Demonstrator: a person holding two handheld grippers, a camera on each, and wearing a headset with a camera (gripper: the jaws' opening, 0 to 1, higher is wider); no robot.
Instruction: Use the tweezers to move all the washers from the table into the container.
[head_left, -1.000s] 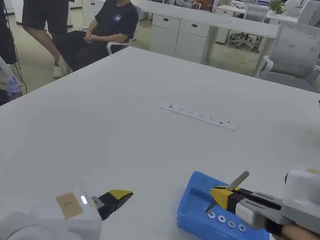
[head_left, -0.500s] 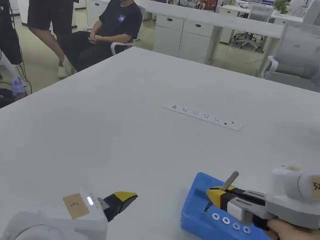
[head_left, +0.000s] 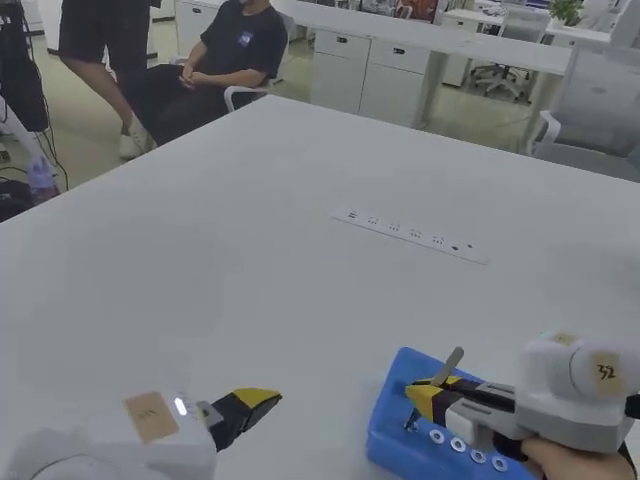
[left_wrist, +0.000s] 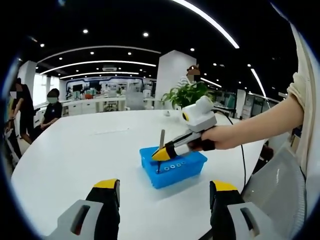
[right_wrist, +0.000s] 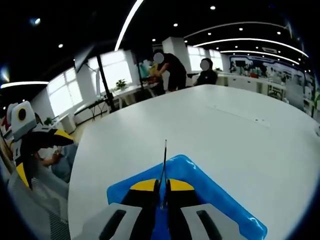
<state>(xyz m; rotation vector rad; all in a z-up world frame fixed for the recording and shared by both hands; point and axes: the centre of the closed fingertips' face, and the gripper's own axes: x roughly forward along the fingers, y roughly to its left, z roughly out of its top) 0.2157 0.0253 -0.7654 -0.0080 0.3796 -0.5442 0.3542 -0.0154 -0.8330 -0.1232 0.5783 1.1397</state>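
Note:
A blue container (head_left: 392, 436) sits on the white table (head_left: 250, 250) near its front edge, with several washers (head_left: 457, 447) in a row inside. My right gripper (head_left: 428, 393) hovers over the container, shut on the thin metal tweezers (head_left: 452, 362), whose lower tip points down into it. The right gripper view has the jaws pressed together on the tweezers (right_wrist: 164, 160) above the container (right_wrist: 210, 192). My left gripper (head_left: 258, 404) rests low at the front left, apart from the container. Its jaws stand wide open with nothing between them (left_wrist: 165, 187), facing the container (left_wrist: 175, 172) and the right gripper (left_wrist: 167, 152).
A white power strip (head_left: 410, 235) lies flat on the table beyond the container. A person sits on a chair (head_left: 215, 60) past the far left corner, another stands beside. Desks and office chairs (head_left: 585, 110) line the back. Bare tabletop stretches left and ahead.
The right gripper with the tweezers has shifted slightly left over the container, the tweezers standing a little more upright. The left gripper has barely moved. The head camera has drifted.

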